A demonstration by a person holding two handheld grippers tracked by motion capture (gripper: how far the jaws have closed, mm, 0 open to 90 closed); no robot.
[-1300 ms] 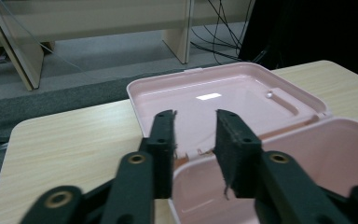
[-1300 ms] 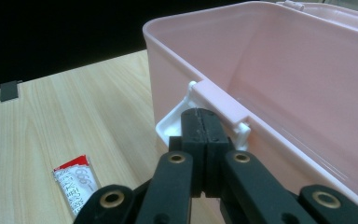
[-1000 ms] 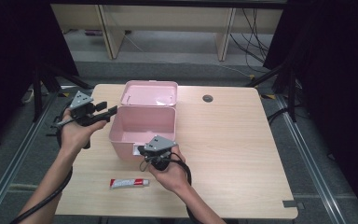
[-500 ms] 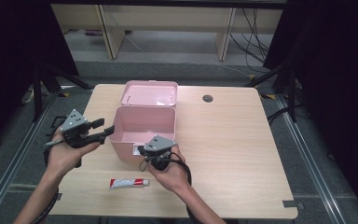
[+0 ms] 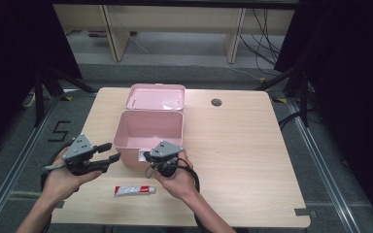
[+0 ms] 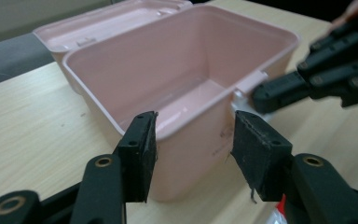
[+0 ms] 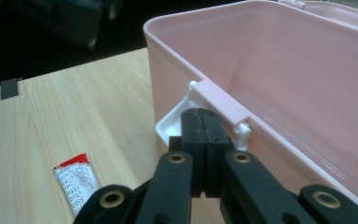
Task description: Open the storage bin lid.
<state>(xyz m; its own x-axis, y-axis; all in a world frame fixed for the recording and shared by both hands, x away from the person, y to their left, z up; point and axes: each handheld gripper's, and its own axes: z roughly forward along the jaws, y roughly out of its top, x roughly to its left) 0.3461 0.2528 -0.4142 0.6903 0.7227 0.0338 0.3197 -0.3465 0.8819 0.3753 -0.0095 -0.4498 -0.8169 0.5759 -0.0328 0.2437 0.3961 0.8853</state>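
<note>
Right now the open pink box (image 5: 148, 131) sits on the bench (image 5: 252, 155), its lid (image 5: 156, 97) folded flat behind it. At the box's front wall, the right claw (image 5: 148, 156) is pressed together at the white latch (image 7: 175, 122). By the box's front left corner the left claw (image 5: 108, 151) stands apart, holding nothing. A small tube (image 5: 135, 190) lies just in front of the box.

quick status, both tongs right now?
Left tongs: open, straddling the pink box corner.
Right tongs: shut, tips at the box's white latch.
</note>
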